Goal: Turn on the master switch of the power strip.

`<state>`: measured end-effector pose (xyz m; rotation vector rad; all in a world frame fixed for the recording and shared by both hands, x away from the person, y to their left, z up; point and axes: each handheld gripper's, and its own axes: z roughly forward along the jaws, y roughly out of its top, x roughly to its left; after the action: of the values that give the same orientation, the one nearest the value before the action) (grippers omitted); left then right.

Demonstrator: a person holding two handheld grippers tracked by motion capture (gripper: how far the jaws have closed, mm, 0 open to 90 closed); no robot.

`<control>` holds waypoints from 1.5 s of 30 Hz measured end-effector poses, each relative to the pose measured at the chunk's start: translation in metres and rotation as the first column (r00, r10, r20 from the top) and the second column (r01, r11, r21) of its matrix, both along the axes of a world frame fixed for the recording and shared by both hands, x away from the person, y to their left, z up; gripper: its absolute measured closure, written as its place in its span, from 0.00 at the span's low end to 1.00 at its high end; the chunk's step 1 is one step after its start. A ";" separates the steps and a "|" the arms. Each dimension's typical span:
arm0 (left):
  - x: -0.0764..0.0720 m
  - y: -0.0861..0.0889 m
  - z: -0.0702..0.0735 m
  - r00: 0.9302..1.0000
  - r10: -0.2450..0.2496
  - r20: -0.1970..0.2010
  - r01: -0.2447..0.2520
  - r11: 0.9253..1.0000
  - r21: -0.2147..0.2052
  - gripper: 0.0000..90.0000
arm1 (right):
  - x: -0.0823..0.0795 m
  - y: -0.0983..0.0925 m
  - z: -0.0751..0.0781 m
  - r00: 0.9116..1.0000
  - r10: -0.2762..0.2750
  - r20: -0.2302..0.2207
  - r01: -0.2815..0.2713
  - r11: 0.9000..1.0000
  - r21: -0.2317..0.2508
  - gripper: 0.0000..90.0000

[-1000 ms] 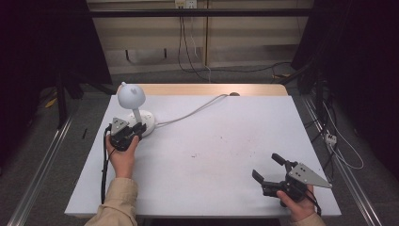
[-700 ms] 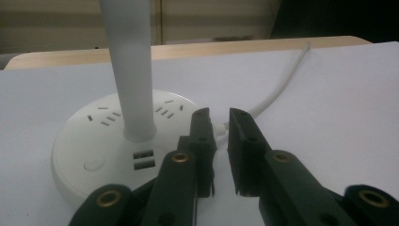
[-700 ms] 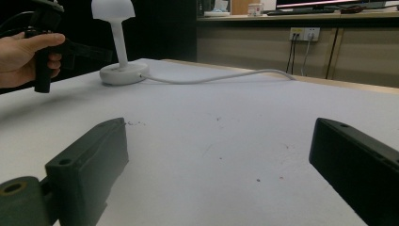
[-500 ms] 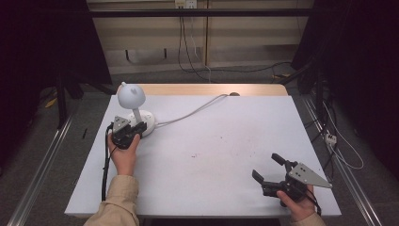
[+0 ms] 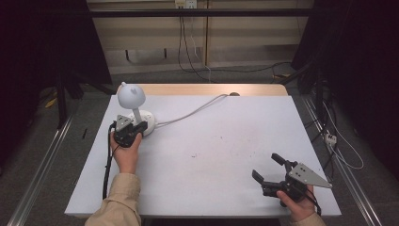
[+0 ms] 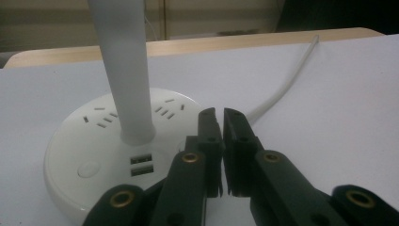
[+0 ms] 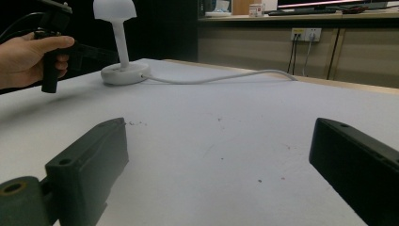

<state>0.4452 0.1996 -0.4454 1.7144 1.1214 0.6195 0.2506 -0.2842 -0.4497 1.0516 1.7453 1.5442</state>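
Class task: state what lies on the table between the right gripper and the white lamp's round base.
Bare white table, save a few small dark specks. The high view and the right gripper view show this stretch between the right gripper and the lamp base.

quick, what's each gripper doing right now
left gripper: just closed, nothing between the jaws, over the lamp base.
right gripper: open, empty.

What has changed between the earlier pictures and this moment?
The left gripper has just been closing its jaws; they now stand shut with nothing between them, over the round white lamp base with sockets. Both hands, the lamp, its white cable and the open right gripper stayed in place.
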 end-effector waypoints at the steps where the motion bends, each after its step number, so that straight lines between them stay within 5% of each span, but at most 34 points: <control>1: 0.000 -0.001 -0.001 1.000 0.003 0.002 -0.003 1.000 -0.006 0.96 | 0.000 0.000 0.000 1.000 0.000 0.000 0.000 1.000 0.000 0.05; 45: 0.014 -0.006 -0.012 0.997 0.078 -0.021 -0.077 0.995 0.060 1.00 | 0.000 0.000 0.000 1.000 0.004 0.004 -0.005 1.000 0.002 0.05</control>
<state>0.4596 0.1941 -0.4577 1.7386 1.2010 0.6889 0.2511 -0.2843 -0.4494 1.0455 1.7447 1.5504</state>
